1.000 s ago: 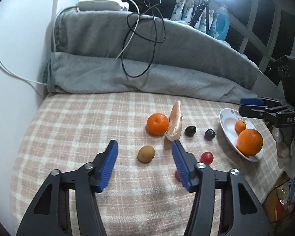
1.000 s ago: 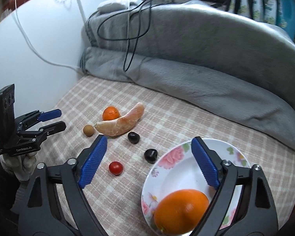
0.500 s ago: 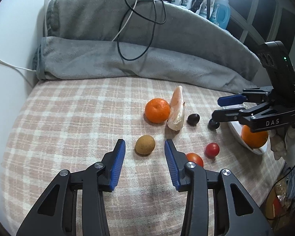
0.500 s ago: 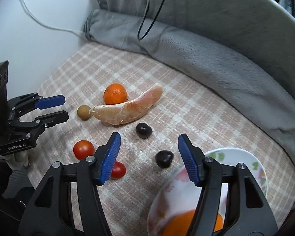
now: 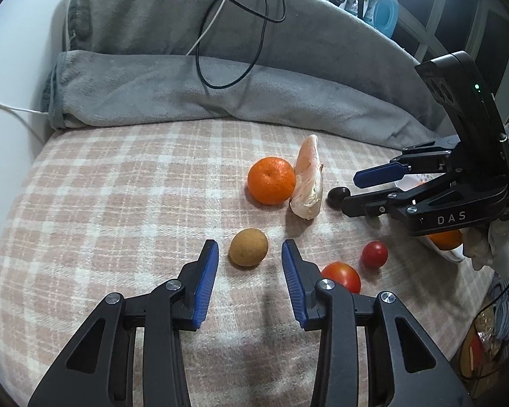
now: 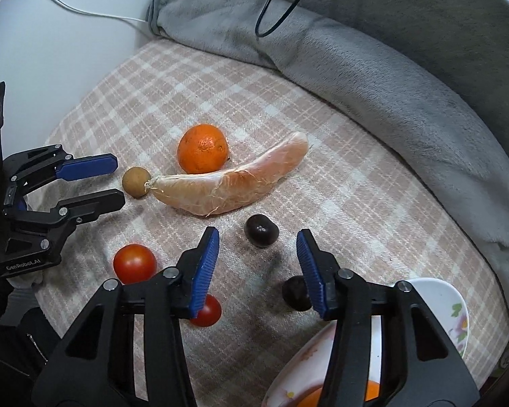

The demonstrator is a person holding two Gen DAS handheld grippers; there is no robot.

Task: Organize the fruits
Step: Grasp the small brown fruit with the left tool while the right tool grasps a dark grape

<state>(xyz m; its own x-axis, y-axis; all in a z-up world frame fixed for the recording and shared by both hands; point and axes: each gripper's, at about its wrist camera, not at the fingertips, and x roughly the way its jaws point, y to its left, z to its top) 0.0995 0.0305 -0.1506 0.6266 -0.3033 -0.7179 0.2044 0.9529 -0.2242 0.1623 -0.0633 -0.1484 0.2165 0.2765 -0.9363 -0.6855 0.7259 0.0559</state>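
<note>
My left fingers [image 5: 248,264] are closing around the small brown fruit [image 5: 248,247], not touching; it could roll toward the mandarin [image 5: 271,180].

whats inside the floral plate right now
An orange shows low in the floral plate. The right hand-held gripper covers most of the plate, so anything else inside is hidden.

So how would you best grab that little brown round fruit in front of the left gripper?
Across its widest middle, coming down from above and in front. The small brown fruit is round, lies free on the checked blanket, and sits centred ahead of the closing left gripper, untouched.
</note>
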